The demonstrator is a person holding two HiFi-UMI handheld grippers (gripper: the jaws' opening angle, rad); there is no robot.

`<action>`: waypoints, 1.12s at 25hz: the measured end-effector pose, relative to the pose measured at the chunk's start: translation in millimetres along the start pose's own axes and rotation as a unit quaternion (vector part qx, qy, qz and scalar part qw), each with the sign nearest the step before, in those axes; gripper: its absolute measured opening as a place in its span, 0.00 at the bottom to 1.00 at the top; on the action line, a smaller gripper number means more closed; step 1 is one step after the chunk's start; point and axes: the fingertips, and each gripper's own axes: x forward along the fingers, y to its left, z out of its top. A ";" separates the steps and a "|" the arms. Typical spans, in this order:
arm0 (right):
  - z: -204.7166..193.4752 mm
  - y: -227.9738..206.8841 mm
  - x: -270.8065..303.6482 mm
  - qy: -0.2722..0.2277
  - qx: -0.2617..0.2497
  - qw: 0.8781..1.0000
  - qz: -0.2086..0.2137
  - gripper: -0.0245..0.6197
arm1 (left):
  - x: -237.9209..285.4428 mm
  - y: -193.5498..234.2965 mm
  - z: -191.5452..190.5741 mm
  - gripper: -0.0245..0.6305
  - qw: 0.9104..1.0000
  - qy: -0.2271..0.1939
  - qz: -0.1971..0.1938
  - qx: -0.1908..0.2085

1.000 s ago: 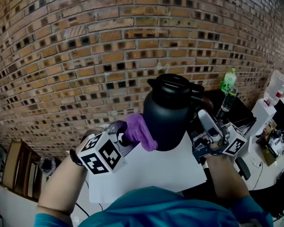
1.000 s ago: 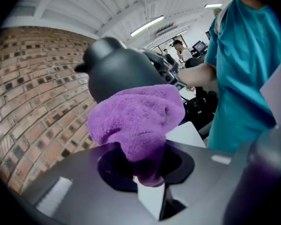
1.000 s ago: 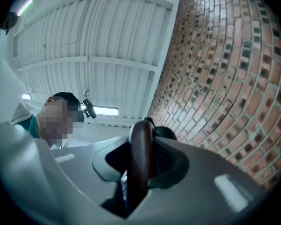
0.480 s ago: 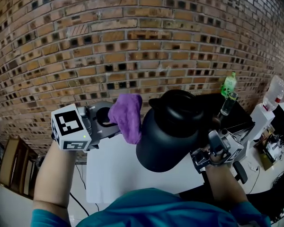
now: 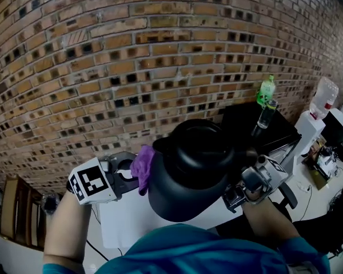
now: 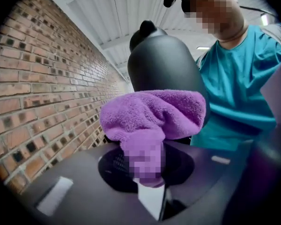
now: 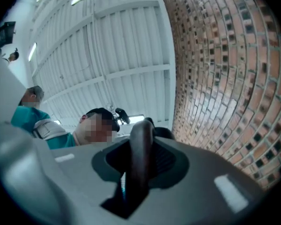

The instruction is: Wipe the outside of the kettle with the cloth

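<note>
The black kettle is held up off the table, tipped so its lid faces the head camera. My right gripper is shut on the kettle's dark handle, which stands between its jaws in the right gripper view. My left gripper is shut on a bunched purple cloth. The cloth lies against the kettle's left side. In the left gripper view the cloth bulges out of the left gripper, with the kettle right behind it.
A white table lies under the kettle, against a brick wall. To the right, a dark desk carries a green bottle and a dark glass. A wooden chair stands at far left.
The kettle has tipped further toward the camera and shifted left. My left gripper rose with the cloth, then dropped back to the kettle's left side.
</note>
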 end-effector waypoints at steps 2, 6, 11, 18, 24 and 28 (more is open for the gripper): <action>-5.8 -3.9 0.6 0.015 0.000 1.000 -0.009 0.18 | -6.1 6.4 -0.9 0.17 1.000 -0.008 0.016 -0.012; -22.0 -0.7 -14.4 0.027 -0.002 0.999 -0.044 0.18 | -13.8 13.4 26.3 0.17 0.999 -0.034 0.008 0.001; -29.0 -1.5 -41.9 0.017 -0.004 0.996 -0.085 0.18 | 17.6 -4.4 19.9 0.17 0.998 0.020 -0.038 0.037; -10.5 20.2 -59.3 0.004 -0.029 0.996 -0.089 0.18 | 67.3 -41.9 -40.6 0.17 0.987 0.086 -0.113 0.078; -21.2 19.2 -37.7 0.040 -0.022 0.997 -0.059 0.18 | 42.4 30.7 5.2 0.17 0.997 -0.028 -0.068 -0.025; -48.2 11.1 -17.1 0.072 0.004 0.997 -0.026 0.18 | 46.0 45.4 40.6 0.17 0.992 -0.075 -0.094 -0.030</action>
